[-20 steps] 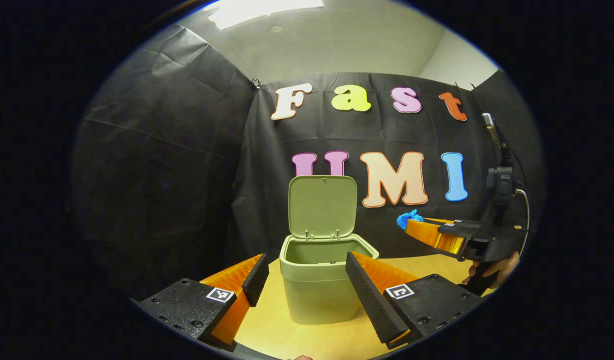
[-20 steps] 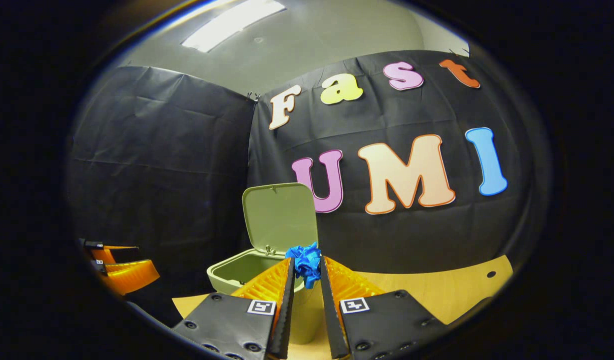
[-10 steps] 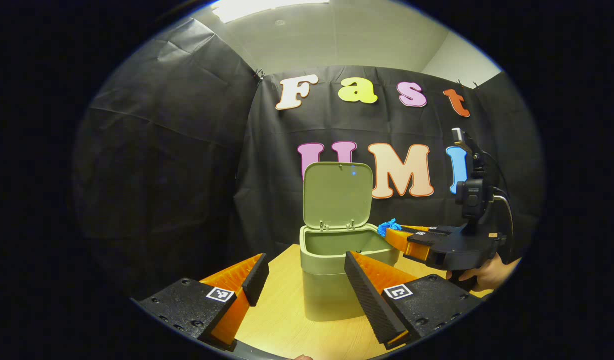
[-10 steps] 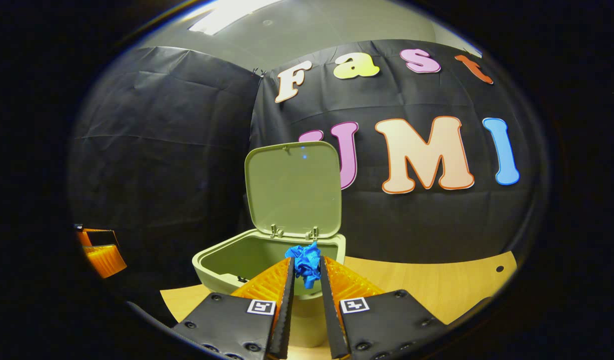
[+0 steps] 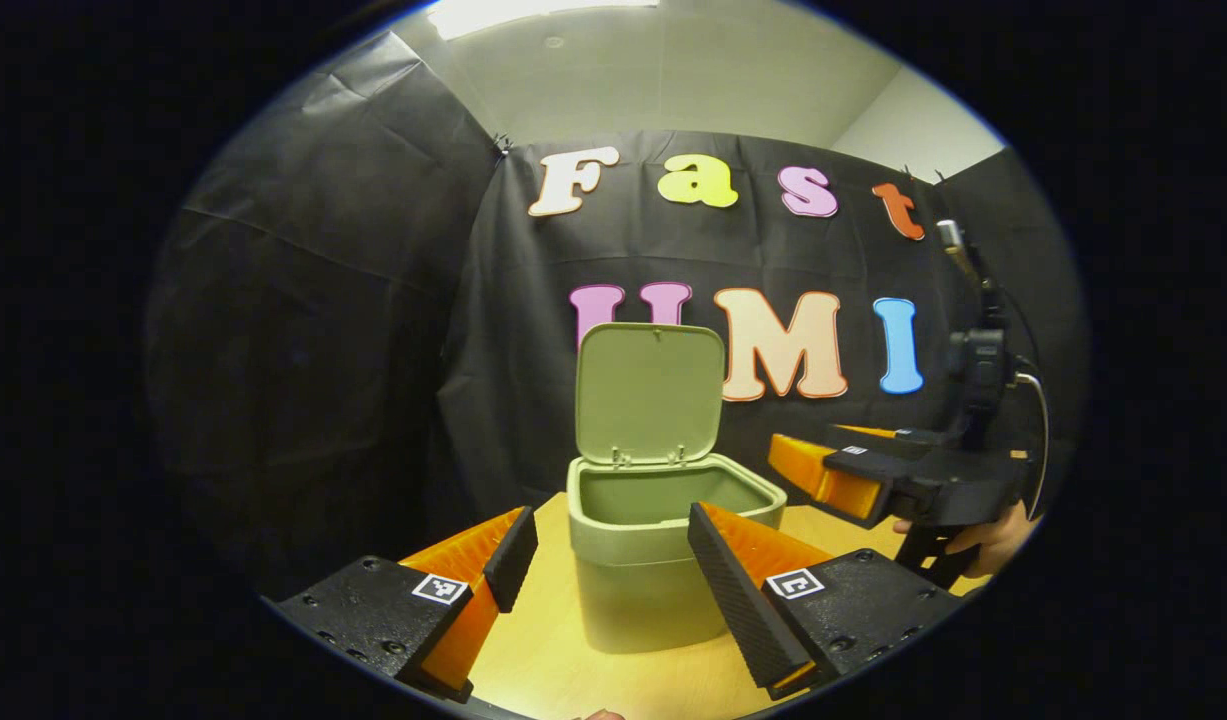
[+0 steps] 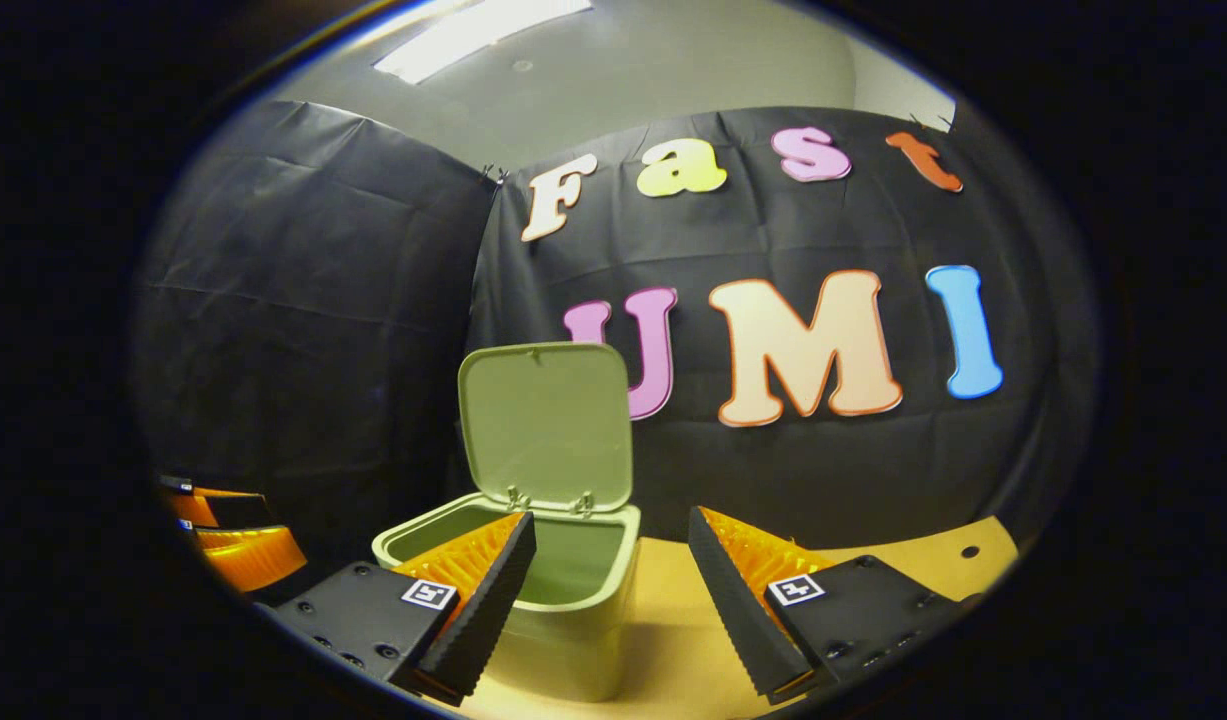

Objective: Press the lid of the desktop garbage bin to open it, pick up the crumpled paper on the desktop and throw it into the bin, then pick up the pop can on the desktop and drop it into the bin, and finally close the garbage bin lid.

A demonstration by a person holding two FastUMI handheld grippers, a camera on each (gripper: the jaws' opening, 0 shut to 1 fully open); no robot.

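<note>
Right hand-held gripper (image 6: 611,580) hangs just beside the bin (image 6: 533,590) with fingers apart and nothing between them, likely because the paper is already dropped in; paper itself can't be made out inside. Lid (image 6: 545,425) stands upright at the back so the mouth is free for the can. Left hand-held gripper (image 5: 613,560), also spread and empty, waits low over the surface (image 5: 613,680) facing the bin.
</note>
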